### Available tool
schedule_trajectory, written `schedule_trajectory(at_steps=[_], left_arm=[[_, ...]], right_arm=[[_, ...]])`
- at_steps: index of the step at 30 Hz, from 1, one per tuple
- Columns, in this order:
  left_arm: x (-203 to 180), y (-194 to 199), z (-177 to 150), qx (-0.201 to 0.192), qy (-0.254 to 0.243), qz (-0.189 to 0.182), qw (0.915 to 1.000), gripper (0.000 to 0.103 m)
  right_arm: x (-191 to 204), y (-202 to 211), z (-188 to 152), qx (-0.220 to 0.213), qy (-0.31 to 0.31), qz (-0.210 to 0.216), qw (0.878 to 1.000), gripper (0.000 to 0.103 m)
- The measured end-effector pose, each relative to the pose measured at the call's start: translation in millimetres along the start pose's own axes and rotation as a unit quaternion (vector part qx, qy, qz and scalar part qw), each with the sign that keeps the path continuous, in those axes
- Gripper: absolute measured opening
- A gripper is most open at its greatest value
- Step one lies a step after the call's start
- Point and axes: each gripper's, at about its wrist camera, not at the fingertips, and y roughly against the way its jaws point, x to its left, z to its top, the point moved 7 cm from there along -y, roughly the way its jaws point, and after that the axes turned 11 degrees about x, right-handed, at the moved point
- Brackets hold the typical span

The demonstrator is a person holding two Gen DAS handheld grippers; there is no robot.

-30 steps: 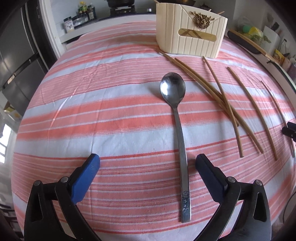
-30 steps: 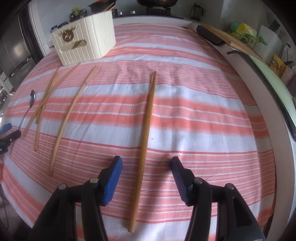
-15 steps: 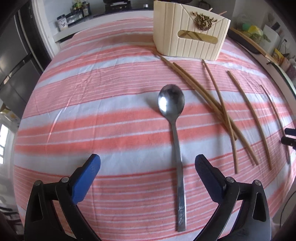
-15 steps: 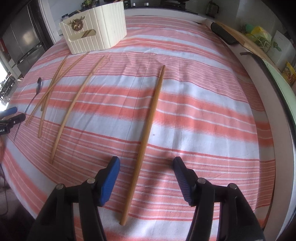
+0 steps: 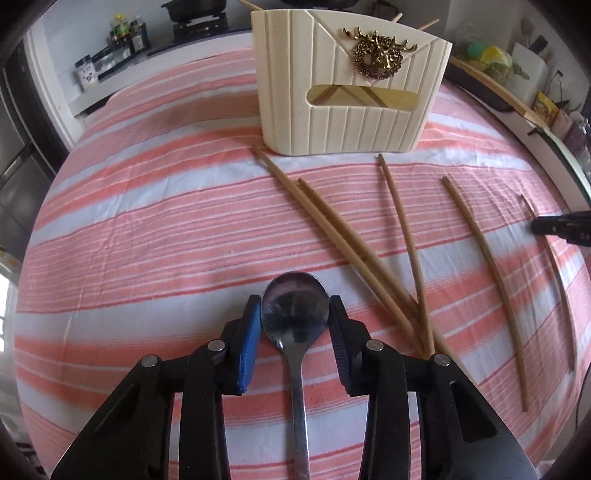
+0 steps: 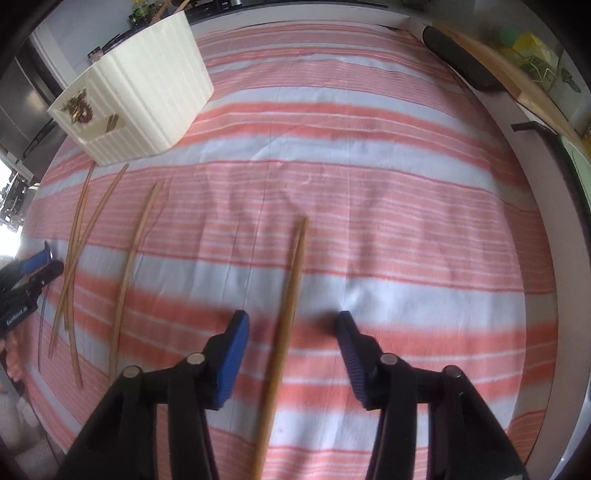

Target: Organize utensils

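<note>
A steel spoon (image 5: 295, 314) lies on the striped cloth, and my left gripper (image 5: 293, 315) has its blue pads closed against the sides of the bowl. The cream utensil holder (image 5: 351, 92) with a gold deer badge stands behind, with sticks inside. Several wooden chopsticks (image 5: 354, 247) lie fanned to the right. My right gripper (image 6: 291, 332) is open and straddles a single chopstick (image 6: 291, 280) that lies between its jaws, touched by neither. The holder (image 6: 147, 96) is at the far left in the right wrist view.
The red and white striped cloth (image 5: 147, 221) covers the table. More chopsticks (image 6: 77, 258) lie left of the right gripper. A dark object (image 6: 461, 59) and a wooden board lie along the far right edge. Bottles (image 5: 125, 33) stand on a counter behind.
My left gripper has moved forward along the spoon and closed on its bowl. My right gripper has moved forward over the single chopstick and stays open.
</note>
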Motion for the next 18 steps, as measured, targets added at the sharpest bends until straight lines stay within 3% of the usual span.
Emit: schedule_trajectory(at_steps=[1,3,10,18], left_arm=[[2,1,2,-0.003,-0.001,-0.011,0.9999,0.036],[9,11,3,-0.018,0.000,-0.018,0.9997,0.036],[27,94,-5,-0.117,0.006,-0.041,0.9923,0.036],[36,159,-22,-0.190,0.028,-0.069,0.9790,0.035]], right_arm=[[-1,0,6,0.001,-0.002,0.002,1.000,0.008],[-4,1,11,0.001,-0.017,0.017,1.000,0.006],[18,77,-8,-0.106,0.015,0.042,0.993,0.006],[66,160,-30,-0.197,0.066,0.029,0.978,0.006]])
